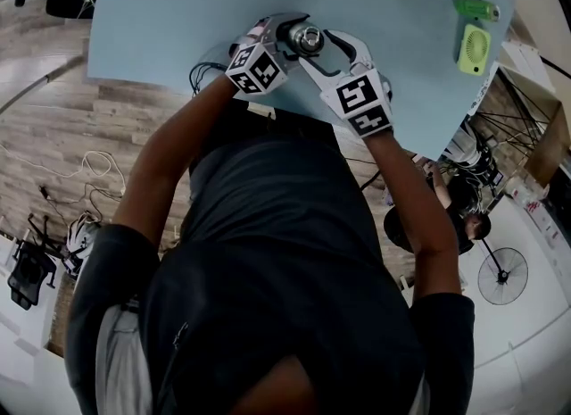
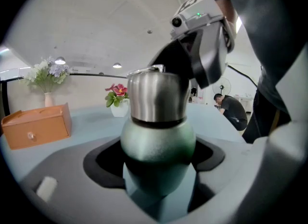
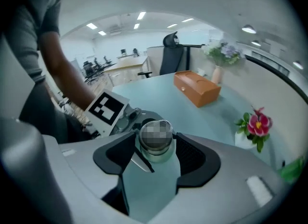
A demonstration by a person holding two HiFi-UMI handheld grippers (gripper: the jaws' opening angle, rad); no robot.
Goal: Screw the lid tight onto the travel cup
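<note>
The left gripper [image 2: 158, 172] is clamped on the green body of the travel cup [image 2: 158, 143], gripping it from both sides. The right gripper [image 3: 154, 158] is closed around the steel lid [image 3: 155, 140], which sits on the cup's neck, so it works just above the left one. The two grippers meet over the near edge of the pale blue bench [image 1: 169, 20]; whether the cup rests on it cannot be told.

Well beyond the cup stand an orange wooden box [image 3: 197, 88], a vase of pale flowers [image 3: 219, 57] and a small pot of pink flowers [image 3: 252, 126], none in the way.

Only the head view shows a green handheld fan [image 1: 474, 49] at the bench's far right. Only the left gripper view shows the dark seam between lid and body, and a crouching person [image 2: 231, 110] behind.
</note>
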